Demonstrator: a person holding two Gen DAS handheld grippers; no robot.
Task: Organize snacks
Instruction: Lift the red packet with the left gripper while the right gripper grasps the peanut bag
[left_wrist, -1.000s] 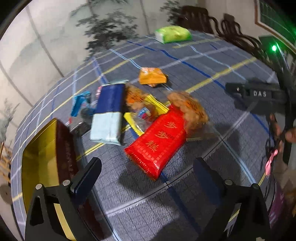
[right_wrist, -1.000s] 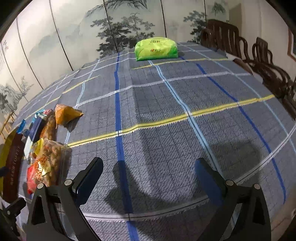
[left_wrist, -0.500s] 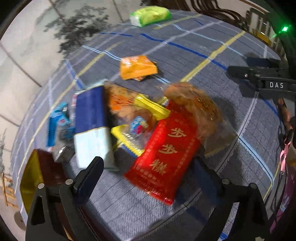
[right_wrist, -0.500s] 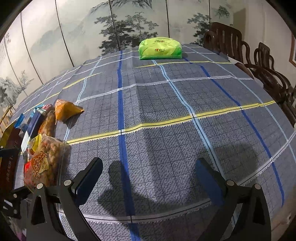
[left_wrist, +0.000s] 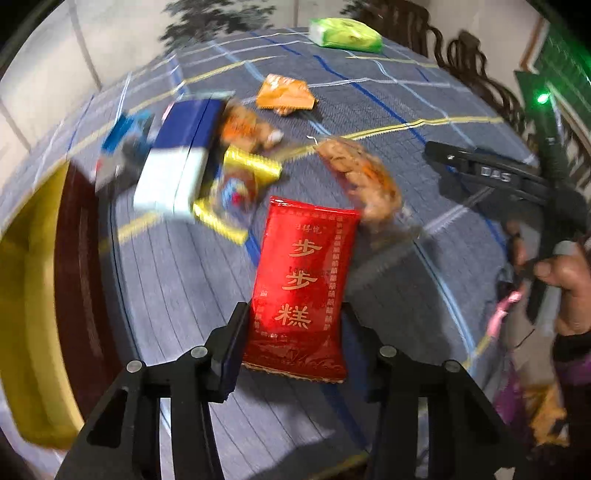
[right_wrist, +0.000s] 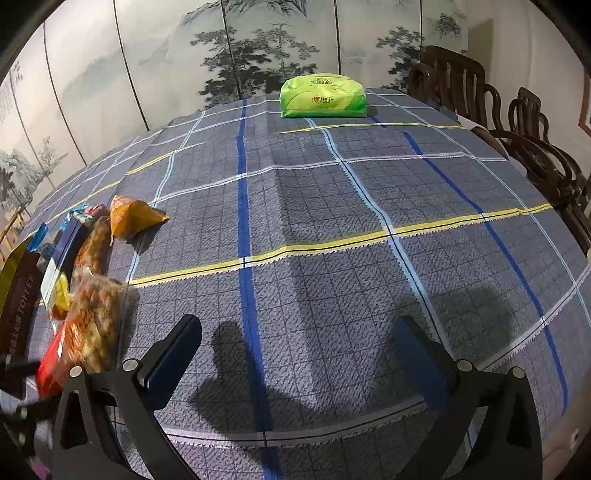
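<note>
My left gripper (left_wrist: 293, 325) has its jaws closed in on both sides of a red snack packet with gold characters (left_wrist: 303, 273); the packet's near end sits between the fingers. Behind it lie a clear bag of fried snacks (left_wrist: 364, 177), a yellow-edged packet (left_wrist: 236, 188), a blue and white box (left_wrist: 181, 162) and an orange packet (left_wrist: 284, 94). My right gripper (right_wrist: 295, 354) is open and empty above bare tablecloth; it also shows at the right of the left wrist view (left_wrist: 480, 173). The snack pile (right_wrist: 92, 295) lies to its left.
A dark red box with a gold inside (left_wrist: 40, 295) stands open at the table's left edge. A green tissue pack (right_wrist: 323, 96) lies at the far side. Wooden chairs (right_wrist: 480, 96) line the right. The checked cloth (right_wrist: 332, 258) covers the table.
My left gripper has moved forward onto the red packet and narrowed its jaws around it. The right gripper has barely moved and stays open.
</note>
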